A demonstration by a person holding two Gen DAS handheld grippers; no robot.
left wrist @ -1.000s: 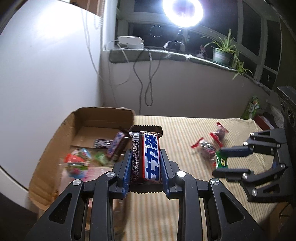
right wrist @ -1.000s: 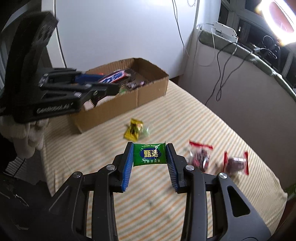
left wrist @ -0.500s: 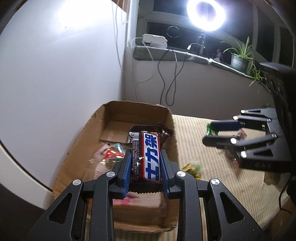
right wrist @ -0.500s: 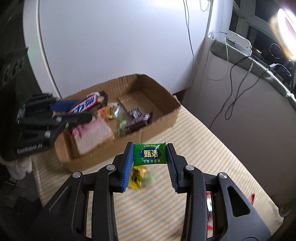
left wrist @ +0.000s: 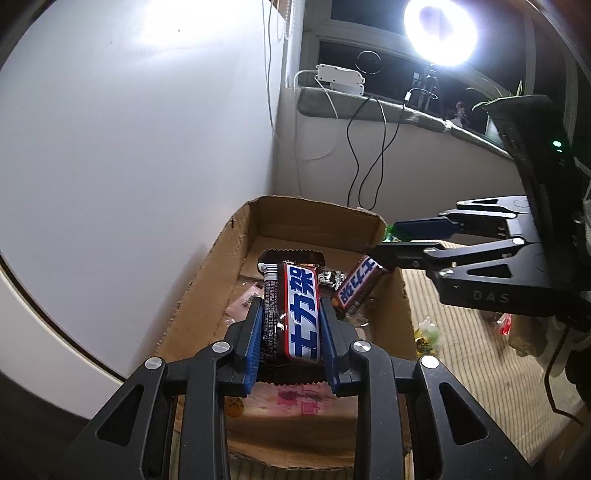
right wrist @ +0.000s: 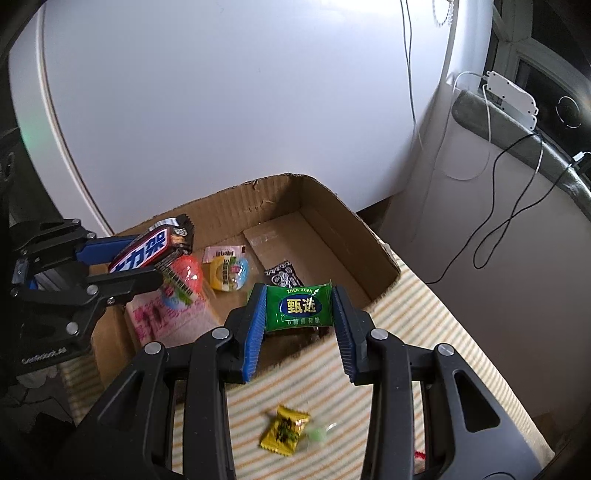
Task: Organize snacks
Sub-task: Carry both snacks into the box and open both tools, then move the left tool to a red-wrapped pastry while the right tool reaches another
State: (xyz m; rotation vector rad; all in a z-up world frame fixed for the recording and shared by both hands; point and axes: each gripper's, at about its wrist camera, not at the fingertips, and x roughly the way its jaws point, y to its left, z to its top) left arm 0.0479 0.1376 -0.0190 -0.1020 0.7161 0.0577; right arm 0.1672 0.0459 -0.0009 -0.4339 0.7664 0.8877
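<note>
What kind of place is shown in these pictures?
Probably a room in a home, by a window at night. A potted plant stands on the windowsill, a ring light shines above it, and a cardboard box of snacks sits on a striped cloth.

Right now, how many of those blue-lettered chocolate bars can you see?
2. One chocolate bar is gripped in the left tool above the cardboard box; a second bar lies tilted inside the box by its right wall. More may be hidden underneath.

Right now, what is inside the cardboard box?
Inside the cardboard box: a chocolate bar, a pink packet, a yellow round candy and a black sachet. The grippers cover part of the floor.
</note>
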